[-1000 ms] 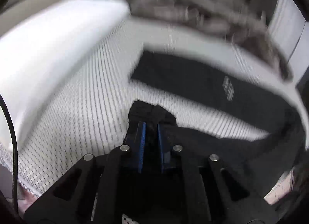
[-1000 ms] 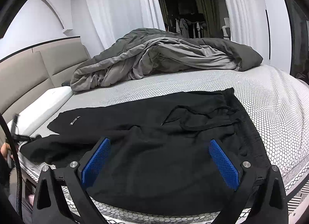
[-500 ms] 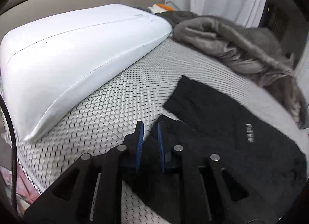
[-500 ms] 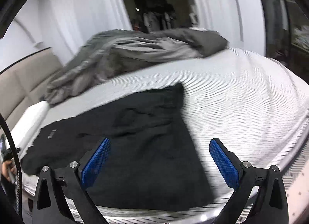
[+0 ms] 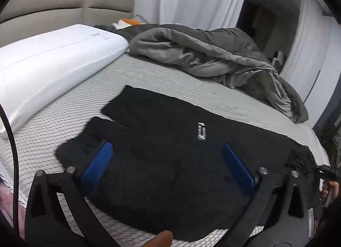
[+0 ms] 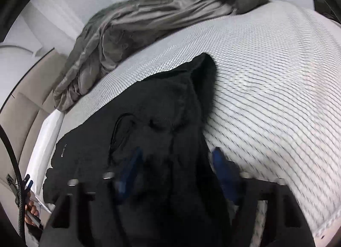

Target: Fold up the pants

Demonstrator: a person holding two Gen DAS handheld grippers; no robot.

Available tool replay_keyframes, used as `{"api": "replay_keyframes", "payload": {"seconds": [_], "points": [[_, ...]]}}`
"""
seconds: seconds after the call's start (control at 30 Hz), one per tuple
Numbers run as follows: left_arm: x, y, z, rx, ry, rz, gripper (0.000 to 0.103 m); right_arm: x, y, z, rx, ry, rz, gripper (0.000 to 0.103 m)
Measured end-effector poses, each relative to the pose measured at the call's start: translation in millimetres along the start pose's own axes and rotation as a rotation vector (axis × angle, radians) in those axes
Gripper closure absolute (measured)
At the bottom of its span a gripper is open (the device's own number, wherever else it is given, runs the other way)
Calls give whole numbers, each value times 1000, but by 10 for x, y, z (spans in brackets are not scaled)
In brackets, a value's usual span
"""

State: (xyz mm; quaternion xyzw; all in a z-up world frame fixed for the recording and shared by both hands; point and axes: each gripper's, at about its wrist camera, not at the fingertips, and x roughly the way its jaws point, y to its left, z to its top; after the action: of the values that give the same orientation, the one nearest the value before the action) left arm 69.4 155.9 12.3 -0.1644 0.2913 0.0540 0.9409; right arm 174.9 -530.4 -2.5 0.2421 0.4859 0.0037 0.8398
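My left claw point(image 5: 168, 166) is opening, empty, above the black fleece pants point(image 5: 170, 140); my right claw point(image 6: 177, 170) is closing over the waistband, so I should catch both layers squarely.

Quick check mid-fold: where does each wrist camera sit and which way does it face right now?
Left wrist: on the left hand-held gripper, looking down over the leg end of the black pants toward pillow and grey duvet; jaws opening, nothing pinched; a fingertip shows below.
Right wrist: on the right hand-held gripper, tilted steeply at the waistband end; jaws closing around fabric; the other hand shows at left.
Shared: pants, duvet, patterned mattress.
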Motion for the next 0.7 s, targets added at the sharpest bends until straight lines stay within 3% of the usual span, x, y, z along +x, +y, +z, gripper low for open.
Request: {"api": "replay_keyframes", "payload": {"seconds": [0.03, 0.1, 0.17, 0.23, 0.27, 0.37, 0.47, 0.5, 0.63, 0.7], "points": [[76, -22, -21, 3, 4, -5, 1, 72, 0, 54, 1, 6, -15, 74], [188, -57, -74, 5, 13, -8, 1, 206, -51, 199, 21, 36, -48, 87], [384, -46, -111, -2, 43, -6, 1, 227, -82, 342, 5, 30, -73, 90], [568, -42, -134, -3, 75, 10, 1, 206, -178, 564, 4, -12, -164, 91], [632, -46, -135, 2, 87, 27, 1, 214, -253, 667, 29, -17, -153, 91], [755, -51, -149, 22, 101, 74, 1, 287, -363, 886, 30, -22, -243, 86], [754, -80, -167, 24, 101, 86, 1, 154, -390, 845, 50, -45, -237, 67], [750, -83, -171, 24, 100, 80, 1, 49, -394, 782, 52, -71, -237, 58], [659, -246, -198, 45, 98, 33, 1, -485, -408, 338, 65, -181, -199, 56], [575, -331, -234, 62, 94, 6, 1, -726, -424, 68, 72, -208, -175, 49]]}}
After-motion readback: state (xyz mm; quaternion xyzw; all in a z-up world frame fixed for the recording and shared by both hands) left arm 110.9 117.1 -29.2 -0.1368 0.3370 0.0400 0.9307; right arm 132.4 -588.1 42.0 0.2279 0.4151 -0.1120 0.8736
